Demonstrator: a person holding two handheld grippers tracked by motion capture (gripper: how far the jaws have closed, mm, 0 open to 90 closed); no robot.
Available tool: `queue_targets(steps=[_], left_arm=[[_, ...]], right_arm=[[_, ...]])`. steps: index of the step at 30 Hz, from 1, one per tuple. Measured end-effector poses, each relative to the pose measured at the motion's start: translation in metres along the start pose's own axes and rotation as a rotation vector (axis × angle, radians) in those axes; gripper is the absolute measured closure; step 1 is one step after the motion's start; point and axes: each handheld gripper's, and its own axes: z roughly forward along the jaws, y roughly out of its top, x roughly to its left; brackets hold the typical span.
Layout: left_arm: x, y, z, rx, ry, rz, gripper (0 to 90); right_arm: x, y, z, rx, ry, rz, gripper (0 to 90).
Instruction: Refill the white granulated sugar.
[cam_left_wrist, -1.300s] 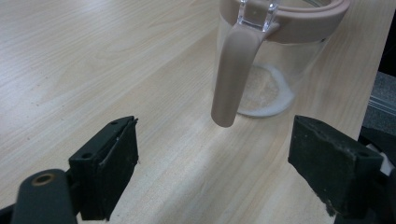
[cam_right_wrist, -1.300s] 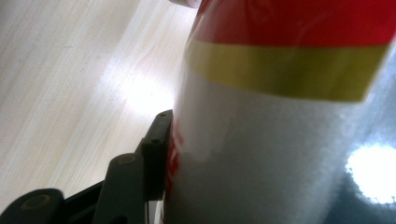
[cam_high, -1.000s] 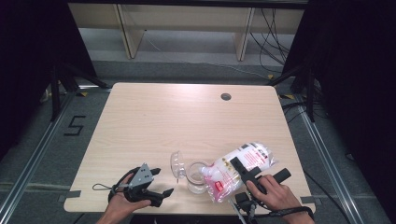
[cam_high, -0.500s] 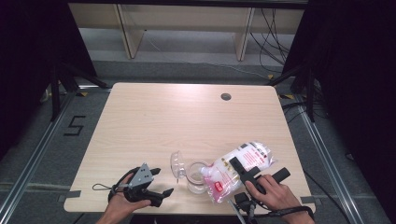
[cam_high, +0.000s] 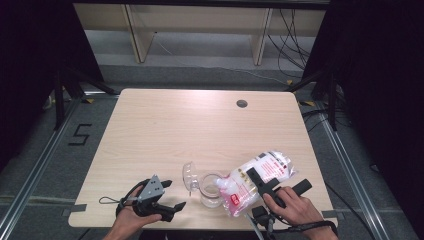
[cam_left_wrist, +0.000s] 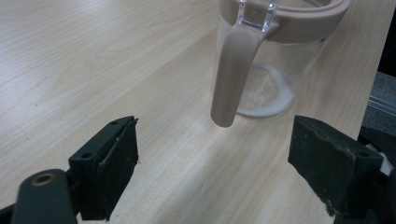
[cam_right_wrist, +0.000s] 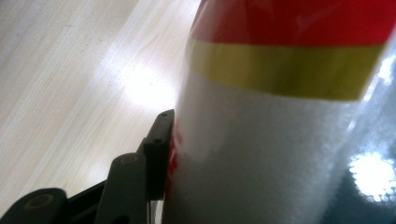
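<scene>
Sugar bag (cam_high: 260, 180) lies tilted with its mouth at the rim of the clear jar (cam_high: 211, 189), clamped by the right gripper (cam_high: 263, 186). Left of the jar, the left gripper (cam_high: 170, 195) waits with jaws apart, holding nothing.

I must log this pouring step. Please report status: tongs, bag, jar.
Right tongs shut on the bag, tilted to the jar. Left tongs open, empty, facing the jar handle. Little white powder in jar. Nothing blocks.
</scene>
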Motion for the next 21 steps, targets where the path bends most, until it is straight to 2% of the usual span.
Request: queue_targets(steps=[8,12,21], left_arm=[[0.0008,0.0003,-0.0008,0.007,0.006,0.013,15.5],[-0.0002,0.0003,-0.0003,-0.005,0.0,-0.002,15.5],[-0.0002,0.0003,-0.0004,-0.004,0.0,0.0,15.5]], right_arm=[[-0.0001,-0.0001,-0.0006,-0.011,-0.004,0.013,52.6],[0.0,-0.0002,-0.0007,-0.01,-0.001,0.014,52.7],[0.0001,0.0002,-0.0017,-0.009,0.006,0.011,52.9]])
